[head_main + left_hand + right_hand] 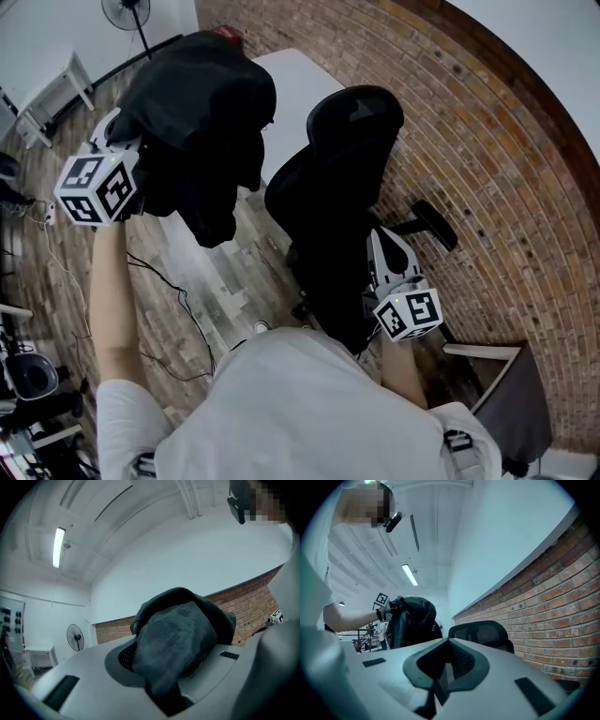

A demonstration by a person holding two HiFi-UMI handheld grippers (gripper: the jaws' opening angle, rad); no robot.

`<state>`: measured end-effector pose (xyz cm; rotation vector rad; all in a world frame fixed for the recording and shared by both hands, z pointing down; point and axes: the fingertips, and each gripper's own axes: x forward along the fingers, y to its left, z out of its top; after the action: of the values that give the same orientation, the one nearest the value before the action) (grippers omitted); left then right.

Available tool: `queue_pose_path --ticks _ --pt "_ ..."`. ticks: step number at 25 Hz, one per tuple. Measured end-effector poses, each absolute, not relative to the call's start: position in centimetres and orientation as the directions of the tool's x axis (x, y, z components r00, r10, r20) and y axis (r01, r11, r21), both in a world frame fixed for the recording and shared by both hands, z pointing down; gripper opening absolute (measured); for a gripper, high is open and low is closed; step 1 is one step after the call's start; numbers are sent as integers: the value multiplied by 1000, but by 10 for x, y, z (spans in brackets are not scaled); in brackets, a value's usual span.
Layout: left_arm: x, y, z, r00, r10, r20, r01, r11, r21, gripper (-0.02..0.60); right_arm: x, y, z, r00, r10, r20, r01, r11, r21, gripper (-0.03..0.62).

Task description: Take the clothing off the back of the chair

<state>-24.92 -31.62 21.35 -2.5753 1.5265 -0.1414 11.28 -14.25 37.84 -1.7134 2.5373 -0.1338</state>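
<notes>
A black garment (202,122) hangs in the air, left of and clear of the black office chair (342,187), whose backrest is bare. My left gripper (131,141) is shut on the garment at its top, with the marker cube nearest me. In the left gripper view a bunch of dark cloth (178,639) is pinched between the jaws of the left gripper (173,672). My right gripper (382,242) is beside the chair's right side, holding nothing. Its view shows the right gripper (443,672) shut and empty, the chair (483,634) ahead, and the garment (410,620) held up at the left.
A brick wall (487,141) curves behind the chair. A white table (295,84) stands behind the garment. A standing fan (127,11) and a white rack (56,94) are at the far left. Cables (169,300) trail over the wood floor. A grey seat (516,403) is at the lower right.
</notes>
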Motion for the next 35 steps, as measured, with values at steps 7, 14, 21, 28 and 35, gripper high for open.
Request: queue_pose_path --ticks 7,14,21,28,35 --pt "-319 -247 259 363 -931 -42 -929 -358 -92 103 115 -151 377 -349 -937 -13 -931 349 -112 20" --pt "-368 -182 331 272 -961 -45 -960 -274 50 103 104 -162 376 -369 -929 -11 -924 368 -99 20" --pt "-395 -104 402 152 -981 118 -982 -136 127 103 96 -168 371 -365 -931 -14 -928 365 -77 20" --pt "-404 -79 426 101 -982 158 -981 -73 177 101 87 -174 368 -374 -927 -11 -925 374 -63 20" --pt "-400 -88 403 122 -990 77 -974 -104 199 103 73 -172 361 -393 -919 -31 -917 394 -63 20"
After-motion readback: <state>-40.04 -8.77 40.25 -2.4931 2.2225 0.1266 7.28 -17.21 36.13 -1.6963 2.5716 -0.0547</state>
